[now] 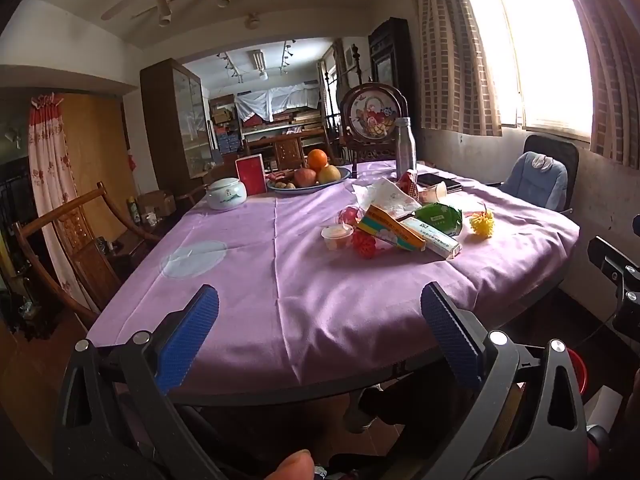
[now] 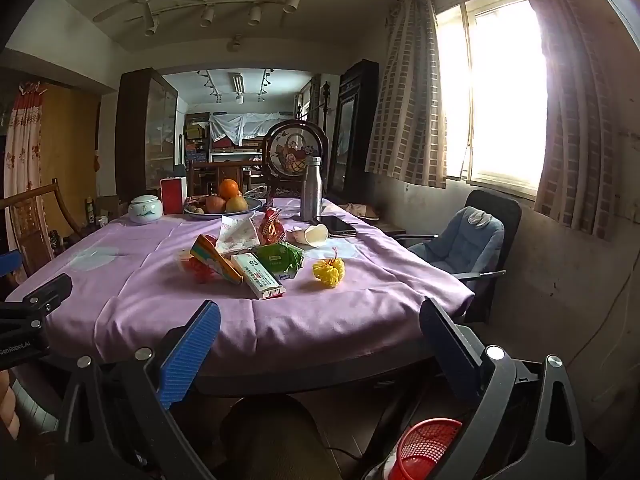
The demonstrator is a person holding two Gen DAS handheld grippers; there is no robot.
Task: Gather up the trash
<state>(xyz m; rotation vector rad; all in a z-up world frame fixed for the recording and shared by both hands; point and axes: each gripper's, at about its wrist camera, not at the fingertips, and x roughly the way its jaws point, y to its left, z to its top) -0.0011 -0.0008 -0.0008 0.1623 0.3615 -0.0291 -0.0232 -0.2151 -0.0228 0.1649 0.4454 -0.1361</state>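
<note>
A: Jaws? Both wide apart, nothing between them: left gripper point(image 1: 320, 320), right gripper point(image 2: 320, 332).
B: Trash?
A: Wrapper-and-box pile point(image 2: 256, 264) mid purple tablecloth point(image 2: 160, 280); yellow crumpled ball point(image 2: 329, 273) just right of pile; red mesh basket point(image 2: 426, 446) on floor below cloth's near edge.

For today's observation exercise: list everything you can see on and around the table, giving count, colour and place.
tablecloth: one, purple, over the table
fruit bowl: one, blue rim, far side
lidded jar: one, white, far left
steel bottle: one, silver, far right
phone: one, black, beside the bottle
paper cup: one, white, tipped over
cartons: two, white and orange, centre pile
green wrapper: one, centre pile
yellow flower: one, right of the pile
red basket: one, on the floor
office chair: one, blue, by the window
left claw: open
right claw: open
</note>
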